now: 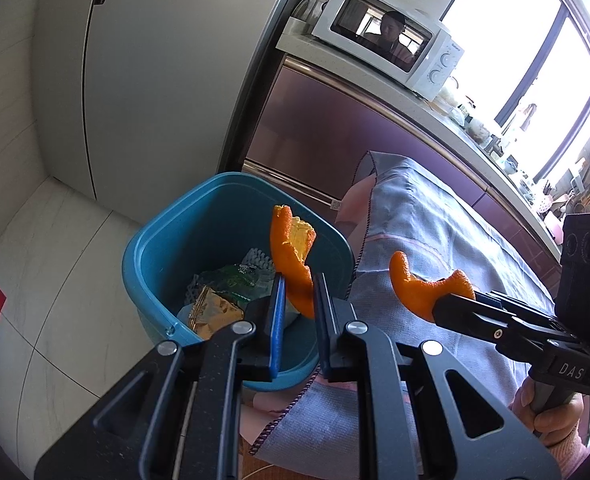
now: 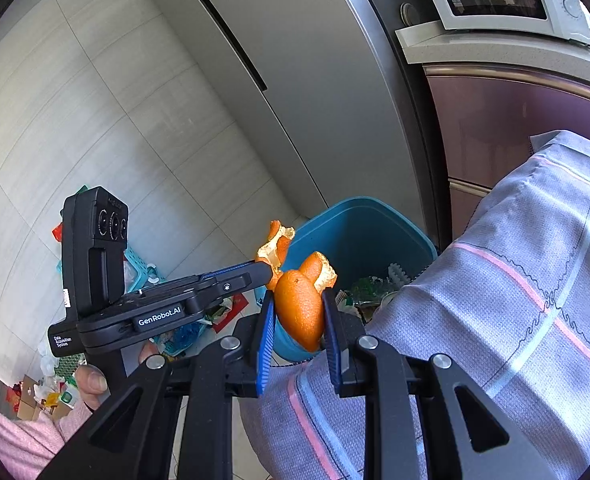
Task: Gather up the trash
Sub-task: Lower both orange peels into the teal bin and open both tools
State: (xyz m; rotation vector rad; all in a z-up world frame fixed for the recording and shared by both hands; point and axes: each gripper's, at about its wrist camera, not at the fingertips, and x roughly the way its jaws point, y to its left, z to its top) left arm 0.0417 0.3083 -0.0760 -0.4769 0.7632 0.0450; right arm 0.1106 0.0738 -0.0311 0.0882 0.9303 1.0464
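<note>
bin (image 1: 167,240) floor: hidden by trash | cloth (image 1: 455,240): cut off

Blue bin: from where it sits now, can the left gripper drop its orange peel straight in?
Probably yes. The left gripper is shut on its orange peel, over the near edge of the open blue bin. No lid, and only wrappers inside. The right gripper is off to the side, over the cloth.

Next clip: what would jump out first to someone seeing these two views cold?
Two bright pieces of orange peel, one clamped in each gripper: the left gripper holds a long curled peel over the blue bin, and the right gripper holds a rounder peel just short of the bin, above the edge of the striped cloth. The bin already holds wrappers. More litter lies on the floor at the left.
</note>
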